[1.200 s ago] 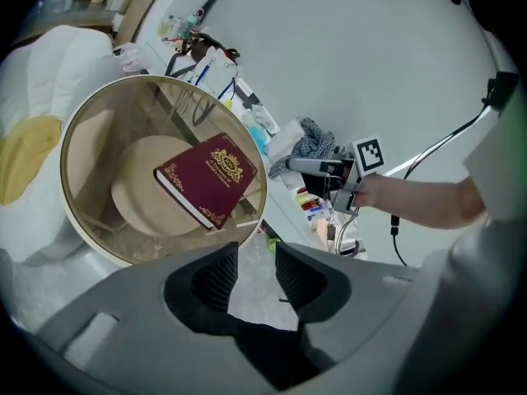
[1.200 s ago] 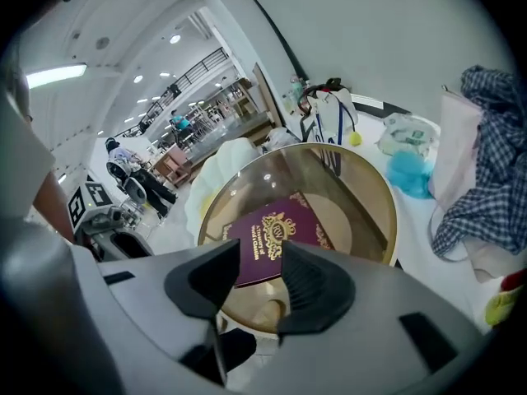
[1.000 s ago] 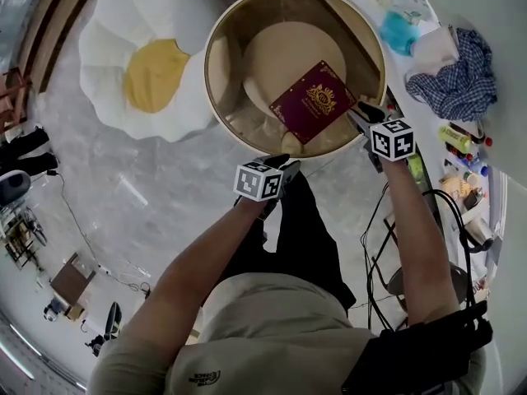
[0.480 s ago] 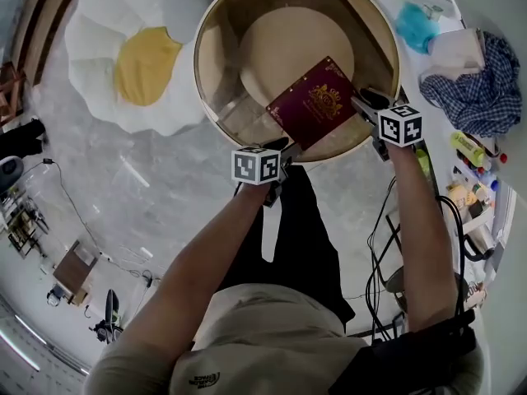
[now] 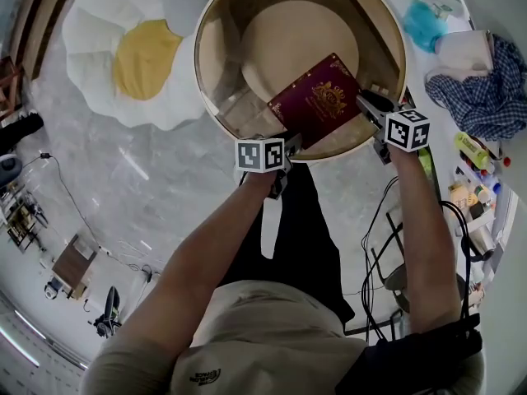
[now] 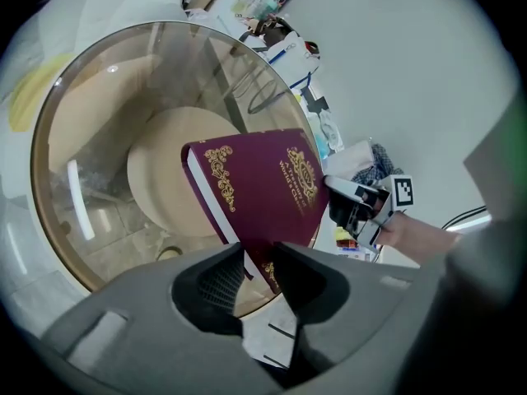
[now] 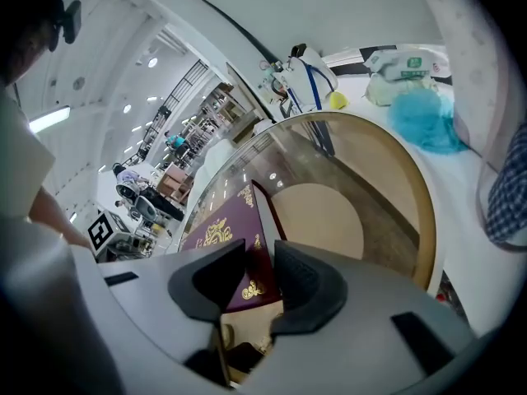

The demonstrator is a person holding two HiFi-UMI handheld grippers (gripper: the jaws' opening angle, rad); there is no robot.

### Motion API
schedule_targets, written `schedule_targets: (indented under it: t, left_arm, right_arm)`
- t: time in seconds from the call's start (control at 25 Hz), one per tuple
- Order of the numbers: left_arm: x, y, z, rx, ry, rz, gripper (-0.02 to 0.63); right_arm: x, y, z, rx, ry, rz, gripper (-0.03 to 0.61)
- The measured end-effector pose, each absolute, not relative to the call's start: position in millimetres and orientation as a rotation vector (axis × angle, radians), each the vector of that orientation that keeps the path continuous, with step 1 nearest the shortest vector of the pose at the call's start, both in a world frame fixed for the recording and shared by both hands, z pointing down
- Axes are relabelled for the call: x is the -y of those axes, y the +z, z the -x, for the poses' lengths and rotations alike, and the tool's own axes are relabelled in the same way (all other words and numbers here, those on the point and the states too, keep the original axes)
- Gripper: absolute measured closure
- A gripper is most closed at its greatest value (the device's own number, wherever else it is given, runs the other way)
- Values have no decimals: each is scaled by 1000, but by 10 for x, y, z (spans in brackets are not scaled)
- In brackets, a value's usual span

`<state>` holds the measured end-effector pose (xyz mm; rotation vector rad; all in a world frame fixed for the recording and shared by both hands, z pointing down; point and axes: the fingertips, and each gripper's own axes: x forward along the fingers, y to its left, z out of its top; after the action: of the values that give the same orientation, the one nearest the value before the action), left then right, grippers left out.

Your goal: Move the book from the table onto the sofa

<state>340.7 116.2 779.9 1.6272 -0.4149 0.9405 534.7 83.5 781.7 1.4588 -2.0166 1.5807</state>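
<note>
Floor (image 5: 156,188): shiny and gray. It fills most of the head view.
Person (image 5: 272,336): at 6 o'clock in the head view, in a tan shirt. Both arms reach up toward 12 o'clock.
Round table (image 5: 218,52): at 12 o'clock. It has a see-through top and a gold rim.
Sofa (image 5: 144,60): at 10 o'clock, on the floor just beside the table. It is soft and white with a yellow middle, like a fried egg.
White desk (image 7: 451,189): at 2 o'clock, just past the table, with many small things on it.
Checked cloth (image 5: 482,97): a blue and white heap on the desk, at 3 o'clock from the table.
Book (image 5: 317,105): dark red with gold print. It is at the table's 5 o'clock side, close to the rim, and well apart from the sofa.
Left gripper (image 6: 259,253): at the book's 7 o'clock corner. Its jaws are closing. That corner fills the gap between them, with one jaw on each side of it.
Right gripper (image 7: 259,262): at the book's 3 o'clock corner. Its jaws are closing too. The book's corner sits between them and touches both.
</note>
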Motion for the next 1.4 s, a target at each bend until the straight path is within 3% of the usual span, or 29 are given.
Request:
schedule_targets:
  t: [0.72, 1.4]
  left_arm:
    - [-802, 6992, -2267, 514, 837, -1710, 499]
    - [381, 6909, 25, 614, 738, -1754, 499]
  right_arm:
    - [-321, 6935, -4209, 2169, 1432, -1426, 477]
    - [949, 6852, -1872, 2196, 1357, -1317, 477]
